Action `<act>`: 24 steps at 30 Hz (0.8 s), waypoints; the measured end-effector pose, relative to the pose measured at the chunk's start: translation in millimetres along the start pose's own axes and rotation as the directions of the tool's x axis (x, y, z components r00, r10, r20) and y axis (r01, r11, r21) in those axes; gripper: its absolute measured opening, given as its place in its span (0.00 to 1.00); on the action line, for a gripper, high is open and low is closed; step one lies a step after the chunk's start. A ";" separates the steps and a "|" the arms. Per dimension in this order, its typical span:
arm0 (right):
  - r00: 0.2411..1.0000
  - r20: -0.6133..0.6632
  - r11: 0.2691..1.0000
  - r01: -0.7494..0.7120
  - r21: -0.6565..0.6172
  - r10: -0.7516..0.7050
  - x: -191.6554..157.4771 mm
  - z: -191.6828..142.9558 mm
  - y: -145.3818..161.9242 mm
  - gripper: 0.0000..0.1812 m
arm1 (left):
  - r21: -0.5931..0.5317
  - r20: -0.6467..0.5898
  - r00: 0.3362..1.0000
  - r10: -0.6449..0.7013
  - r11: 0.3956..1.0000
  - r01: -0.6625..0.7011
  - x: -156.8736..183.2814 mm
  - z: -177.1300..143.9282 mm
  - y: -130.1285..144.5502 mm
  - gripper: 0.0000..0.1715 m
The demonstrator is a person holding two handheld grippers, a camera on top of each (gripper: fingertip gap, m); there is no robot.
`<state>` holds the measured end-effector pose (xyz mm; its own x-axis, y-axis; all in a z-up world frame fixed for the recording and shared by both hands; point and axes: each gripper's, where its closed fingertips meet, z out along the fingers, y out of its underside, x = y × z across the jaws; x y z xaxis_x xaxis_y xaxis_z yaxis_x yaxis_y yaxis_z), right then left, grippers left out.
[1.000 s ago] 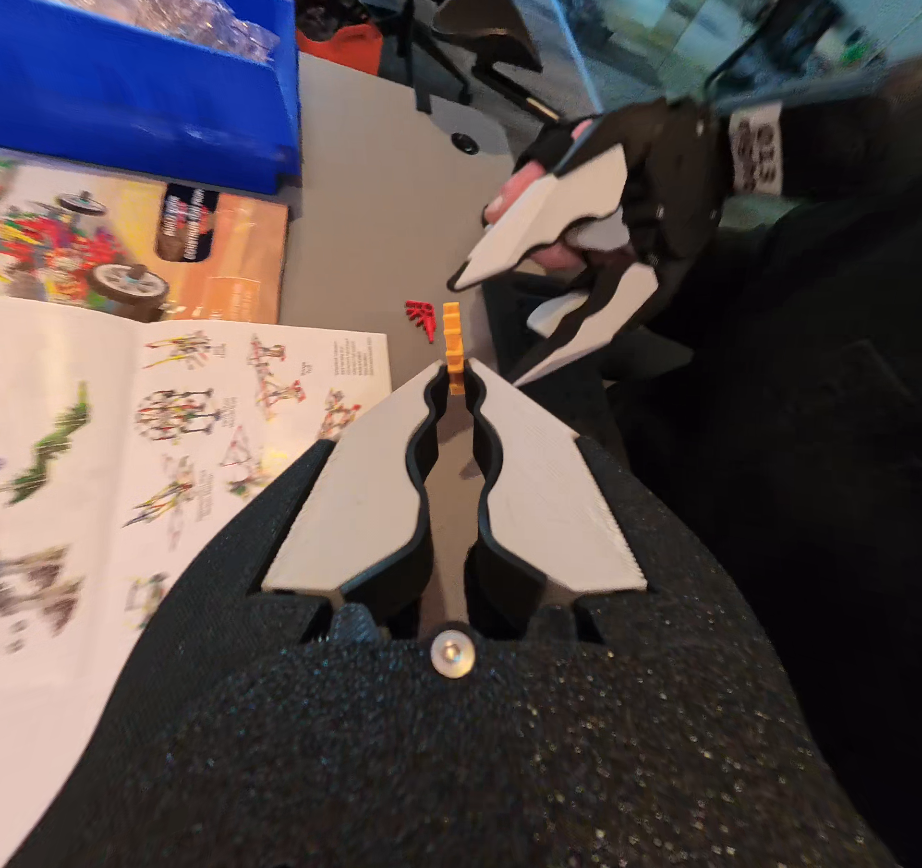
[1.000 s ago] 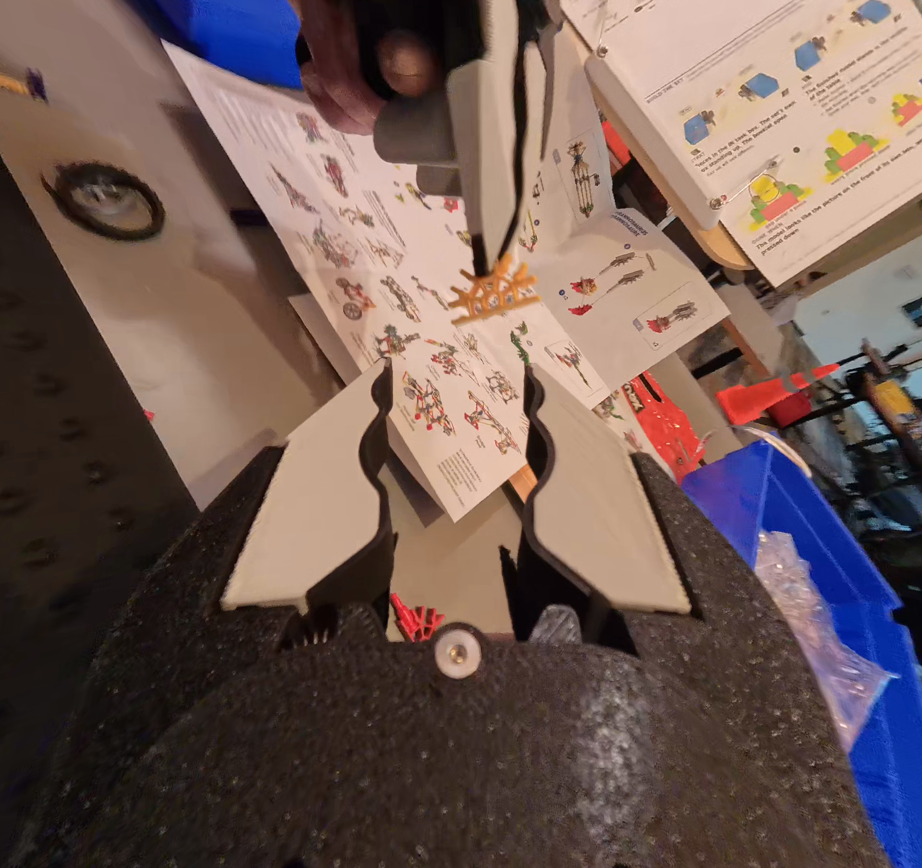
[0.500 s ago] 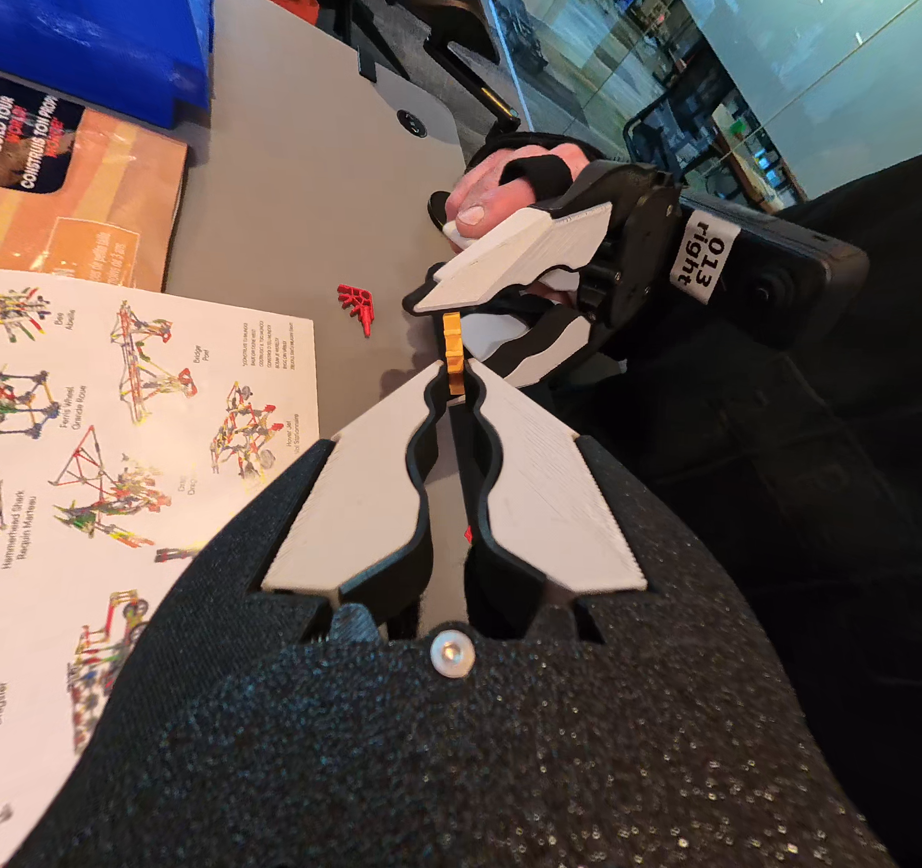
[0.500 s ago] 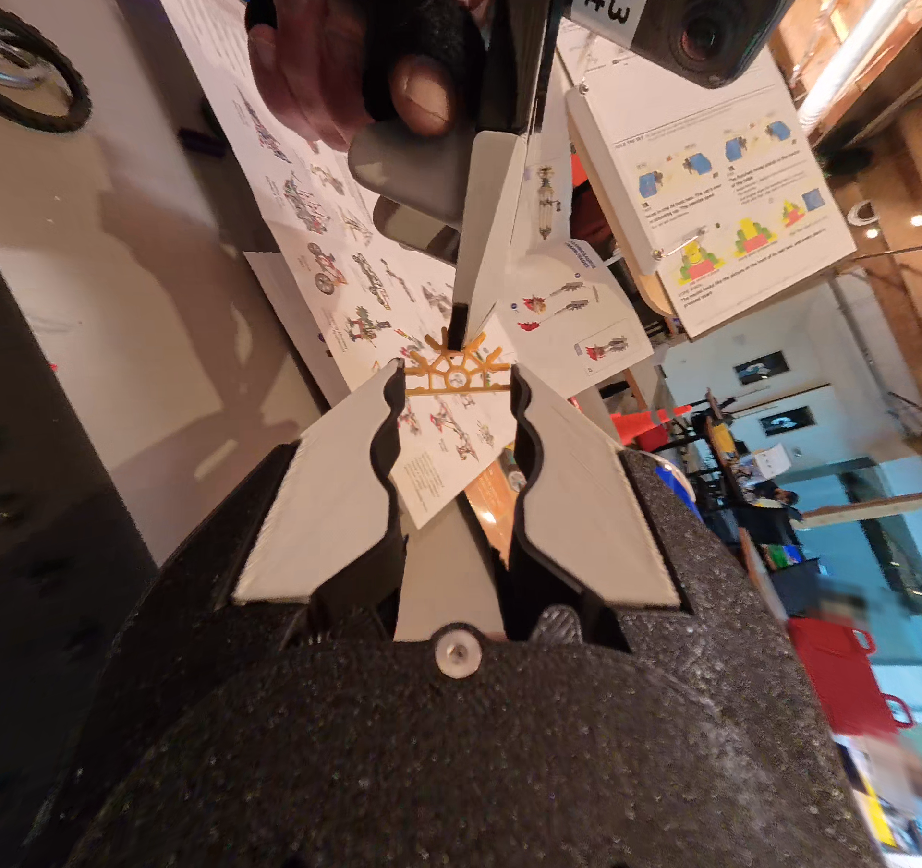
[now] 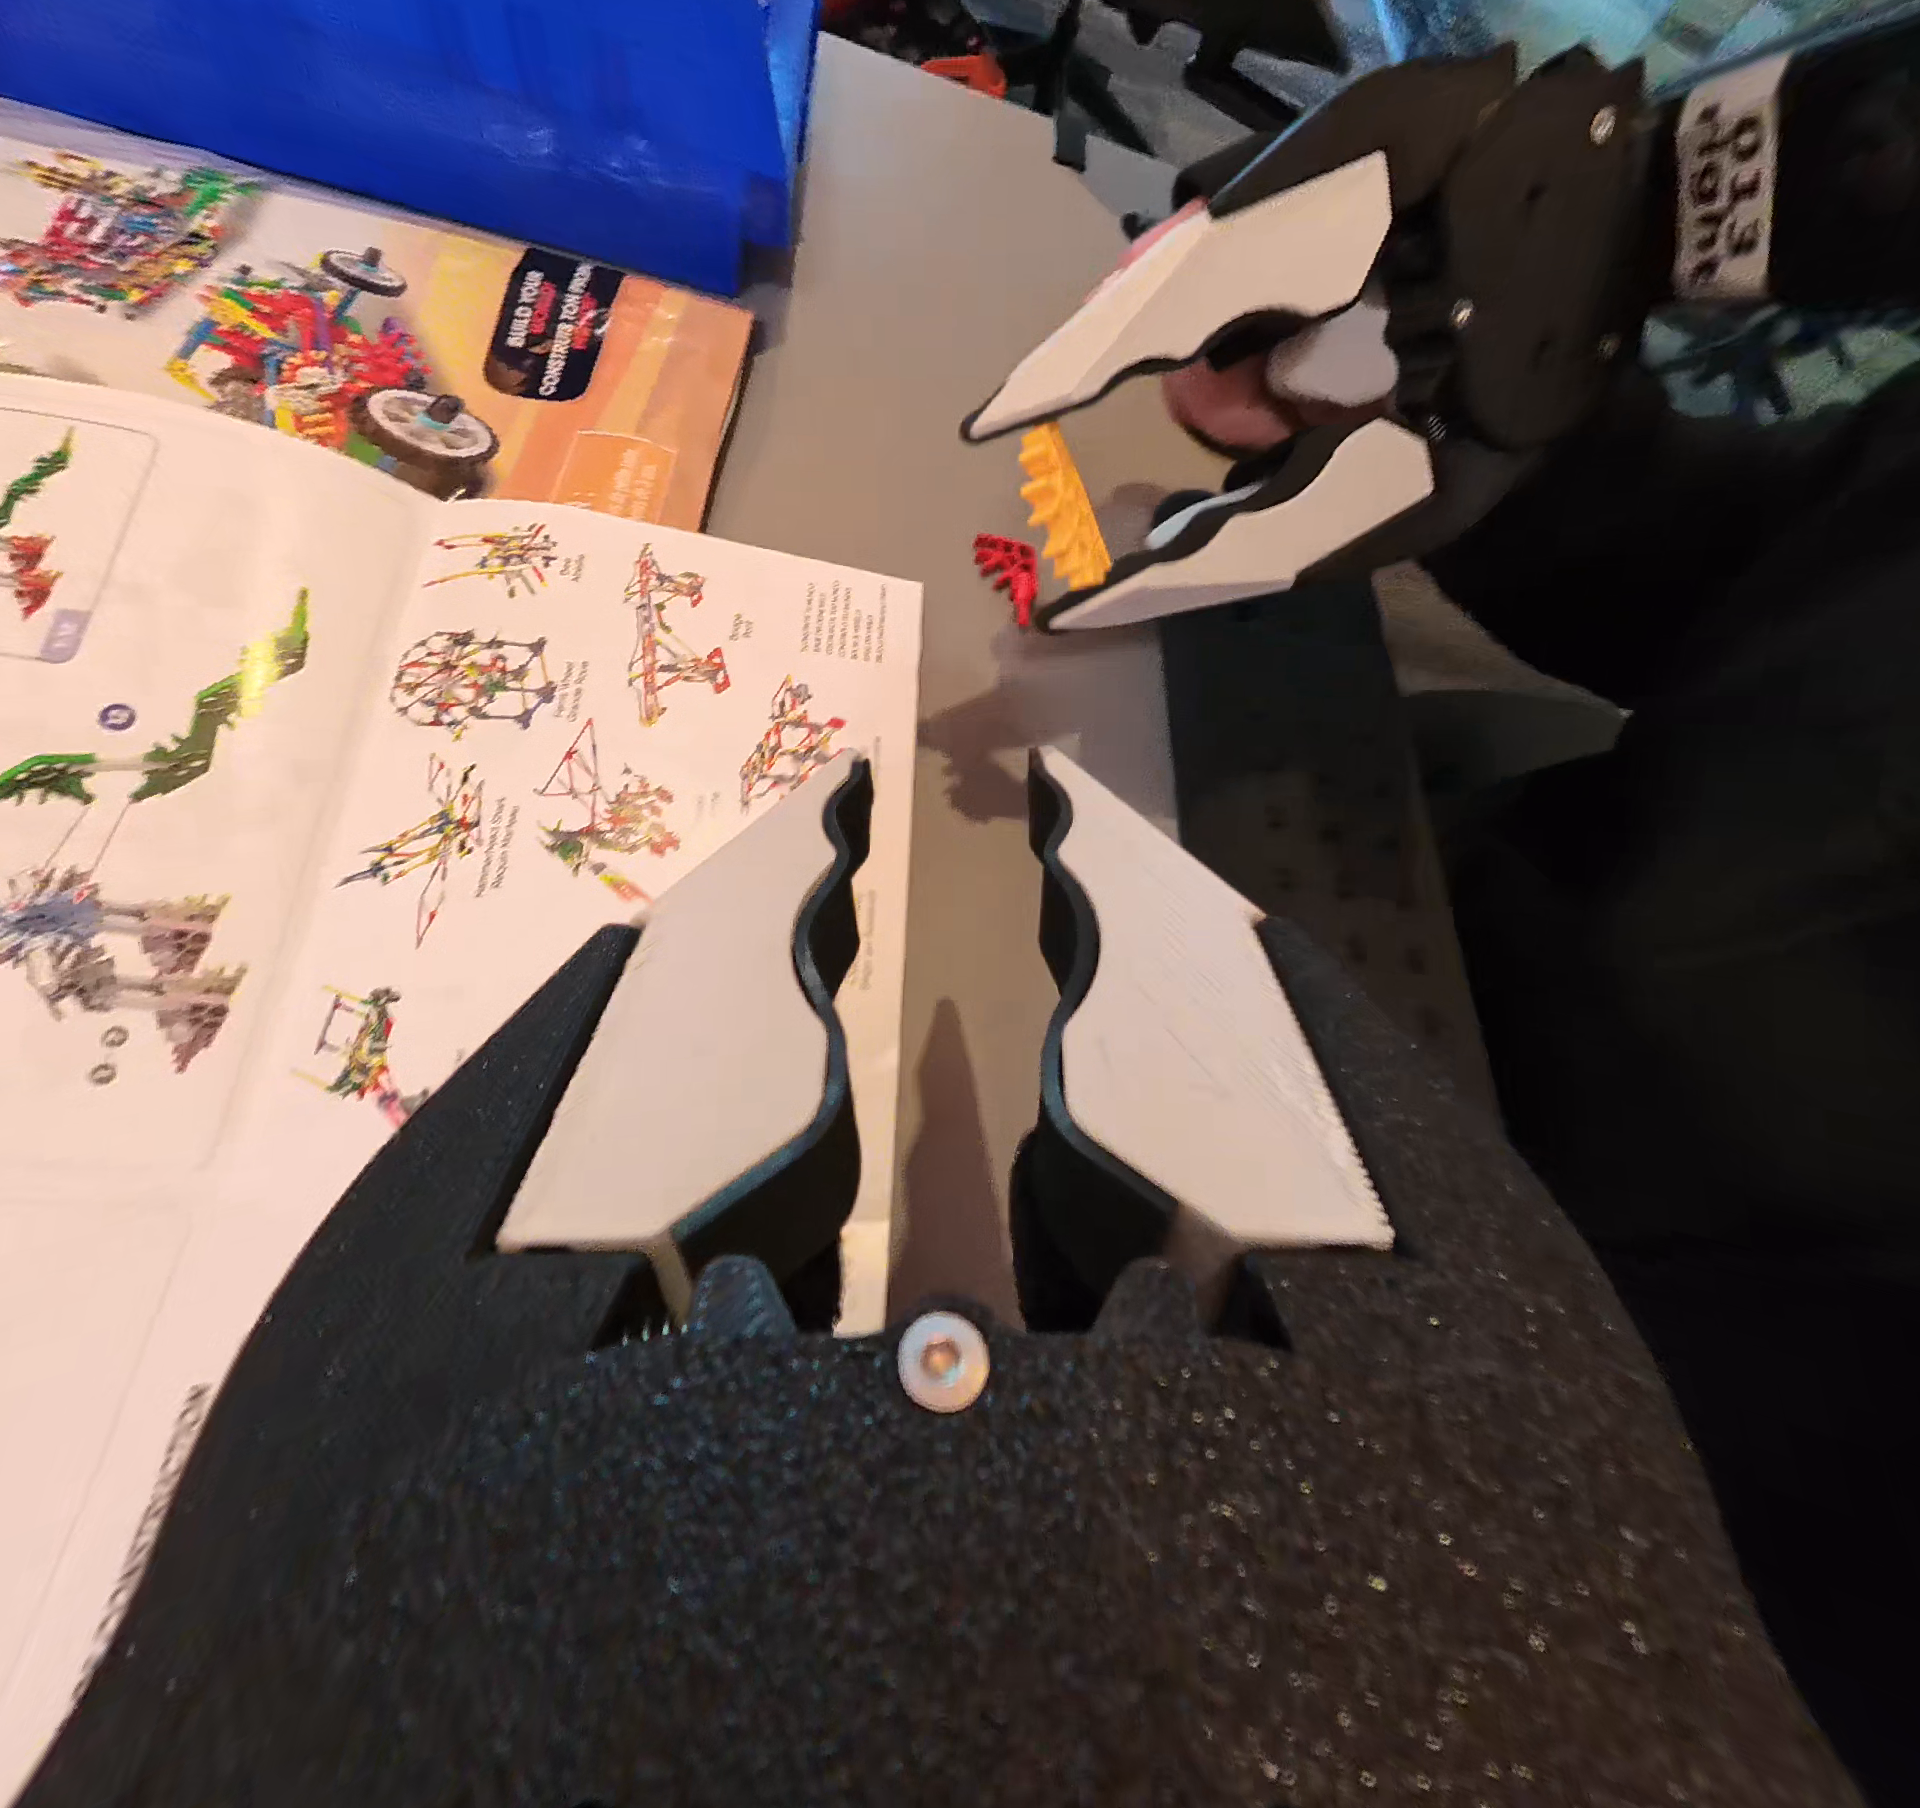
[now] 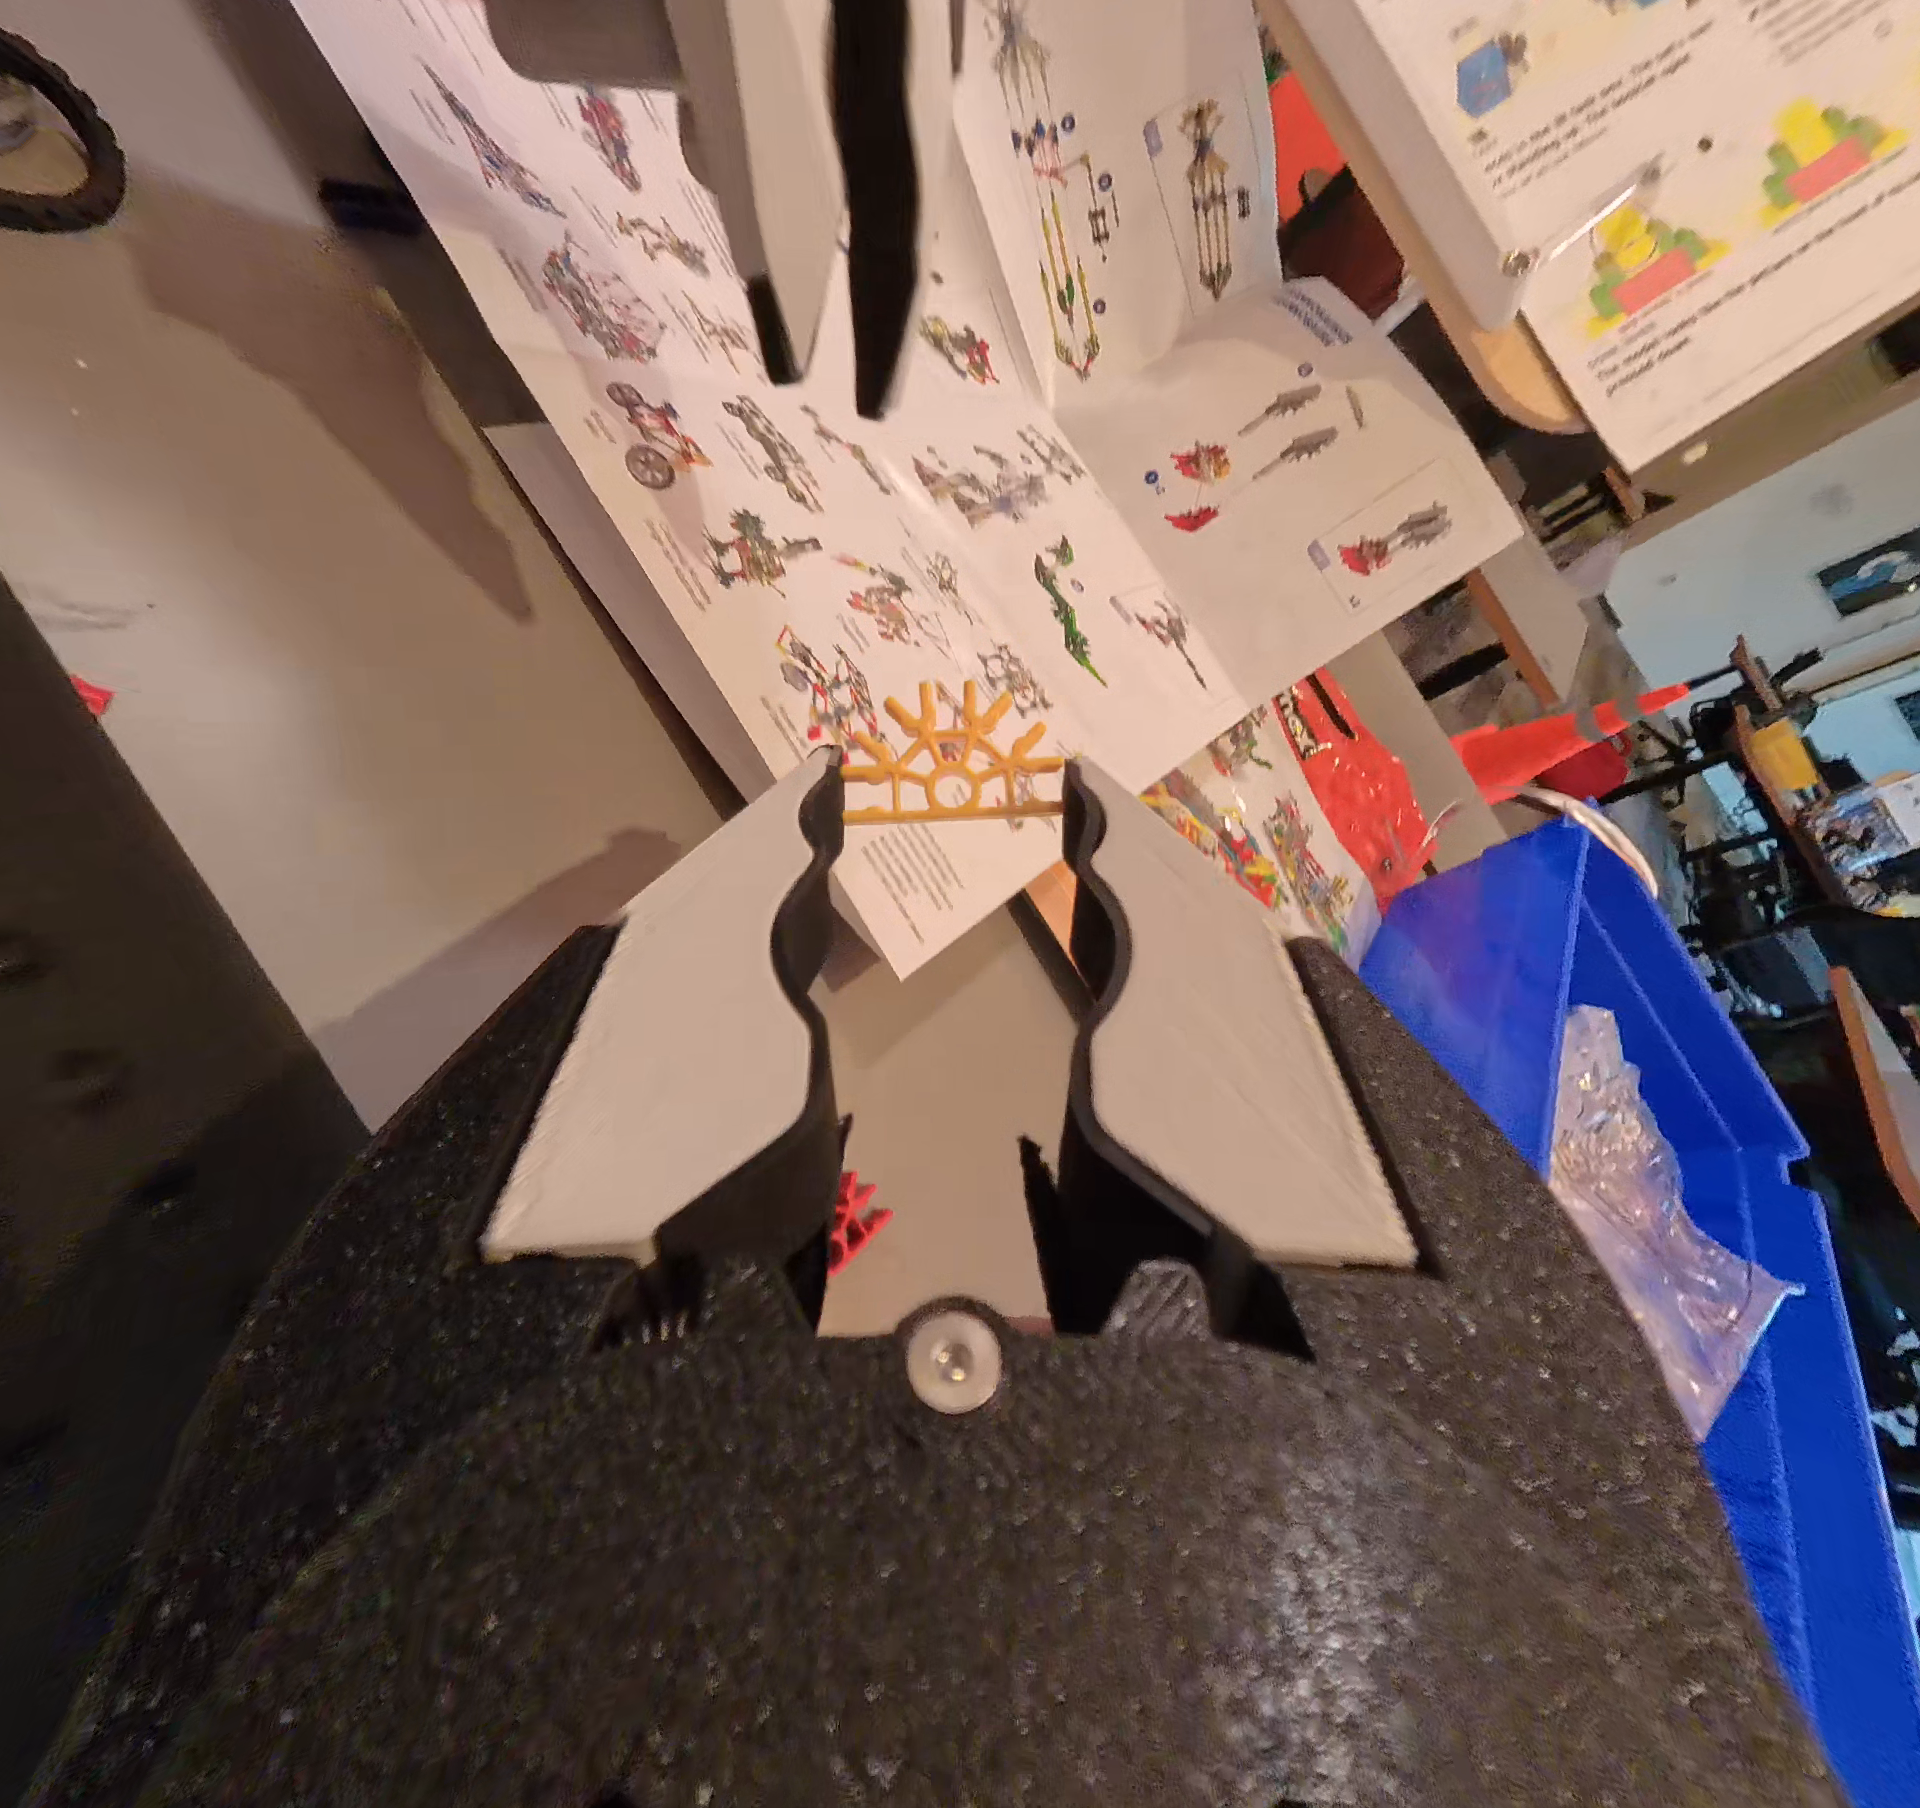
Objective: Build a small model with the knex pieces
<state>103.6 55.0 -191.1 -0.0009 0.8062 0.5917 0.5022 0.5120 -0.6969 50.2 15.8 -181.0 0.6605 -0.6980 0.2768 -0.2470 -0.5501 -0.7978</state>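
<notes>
Between right gripper (image 6: 951, 779) fingers, spoked yellow connector (image 6: 951, 756).

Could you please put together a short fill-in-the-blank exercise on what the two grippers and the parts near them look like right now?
1. The yellow connector is gripped between the fingertips of the ____ gripper.
2. The left gripper is open and holds ____.
3. On the table beside the yellow connector lies a small ____ connector.
4. The open instruction booklet lies in front of a ____ bin.

Missing words: right; nothing; red; blue
</notes>
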 end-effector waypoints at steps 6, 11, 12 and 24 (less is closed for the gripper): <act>0.994 0.036 0.989 -0.097 -0.109 0.101 5.5 -4.7 31.9 0.23 | -0.043 0.067 0.997 0.034 0.999 -0.031 -11.0 4.2 19.0 0.16; 0.969 0.055 0.957 -0.230 -0.175 0.242 7.9 -13.4 58.3 0.23 | -0.082 0.084 0.994 0.072 0.994 -0.065 -12.8 8.3 27.3 0.15; 0.961 0.057 0.948 -0.257 -0.188 0.272 8.1 -15.4 64.3 0.23 | -0.081 0.082 0.994 0.074 0.994 -0.067 -12.8 9.0 27.3 0.15; 0.879 0.018 0.821 -0.436 -0.369 0.476 25.6 -36.2 135.7 0.23 | -0.096 0.100 0.991 0.083 0.993 -0.074 -19.6 7.6 30.9 0.16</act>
<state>203.1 134.4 -255.8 0.2221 0.9580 0.1813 0.7314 -0.0407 -0.6808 35.0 16.0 -215.1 0.7053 -0.6919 0.1544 -0.3619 -0.5387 -0.7608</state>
